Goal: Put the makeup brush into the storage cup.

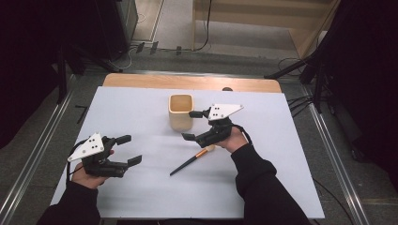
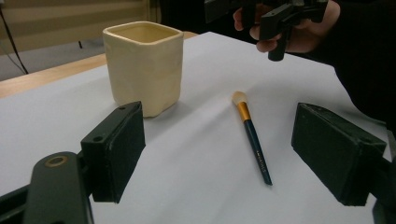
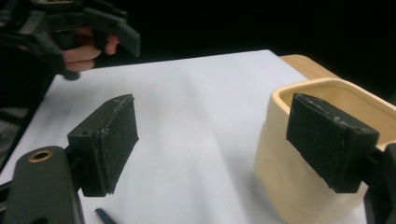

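Cream ceramic marks the square cup (image 1: 181, 111), which stands upright just above the centre of the high view on the white surface (image 1: 141, 187). Below and to the right of it in that frame lies the makeup brush (image 1: 191, 161), flat on the surface, its pale bristle tip toward the right hand and its dark handle running down-left.

The right gripper (image 1: 192, 125) hovers just beside the cup's right wall with its jaws spread wide and nothing between them; in the right gripper view one jaw stands in front of the cup's rim, but whether it touches is not clear. The left gripper (image 1: 129, 149) sits at the lower left of the high view, well apart from both things, also spread and empty.

The step in hand looks like picking up the brush to put it in the cup. To do it well, the right gripper should drop back toward the brush, turn so its jaws straddle the handle across its length, and close near the gold ferrule, where the grip is firmest. Lower until the pads almost graze the surface, since the handle is thin and lies flat. Once lifted, tip the brush upright before bringing it over the cup's opening, so the handle does not knock the rim.
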`<state>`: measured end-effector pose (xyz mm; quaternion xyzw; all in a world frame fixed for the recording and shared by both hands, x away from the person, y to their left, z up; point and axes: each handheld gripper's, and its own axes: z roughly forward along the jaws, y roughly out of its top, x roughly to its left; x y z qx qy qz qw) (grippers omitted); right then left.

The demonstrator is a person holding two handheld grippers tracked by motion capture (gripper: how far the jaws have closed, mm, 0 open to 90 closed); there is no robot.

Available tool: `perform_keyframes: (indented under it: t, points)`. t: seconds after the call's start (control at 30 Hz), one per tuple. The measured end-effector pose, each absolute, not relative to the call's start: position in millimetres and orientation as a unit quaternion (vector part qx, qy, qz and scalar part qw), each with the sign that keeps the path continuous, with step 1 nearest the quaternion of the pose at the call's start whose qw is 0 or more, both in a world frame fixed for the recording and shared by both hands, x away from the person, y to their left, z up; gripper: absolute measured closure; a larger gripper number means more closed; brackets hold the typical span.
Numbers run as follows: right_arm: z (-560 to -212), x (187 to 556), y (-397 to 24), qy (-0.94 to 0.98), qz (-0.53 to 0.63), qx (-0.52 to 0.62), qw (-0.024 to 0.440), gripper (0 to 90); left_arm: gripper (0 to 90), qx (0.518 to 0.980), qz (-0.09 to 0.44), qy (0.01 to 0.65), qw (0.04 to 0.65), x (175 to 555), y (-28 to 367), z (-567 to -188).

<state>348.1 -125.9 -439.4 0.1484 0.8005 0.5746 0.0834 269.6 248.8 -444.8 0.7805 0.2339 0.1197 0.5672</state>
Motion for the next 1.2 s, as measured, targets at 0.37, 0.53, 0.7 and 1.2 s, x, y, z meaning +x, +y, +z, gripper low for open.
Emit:
perform_keyframes:
  t: [0.37,0.53,0.7,1.2]
  points:
    - [-420.8,366.9,-130.2,0.833,0.550,0.054,0.022,17.6,18.2,0.782,0.118,0.232,0.566,269.6,247.3,-444.7]
    - [-415.0,372.2,-127.9,0.851,0.525,0.016,0.014,16.0,18.2,0.781,0.117,0.234,0.567,269.8,248.7,-445.1]
    - [-411.2,374.3,-126.7,0.875,0.483,-0.010,0.007,15.9,18.2,0.782,0.118,0.233,0.566,269.6,248.5,-445.0]
    - [-393.3,367.8,-114.7,0.931,0.356,-0.074,0.040,17.2,18.2,0.781,0.119,0.236,0.566,269.4,249.0,-445.0]
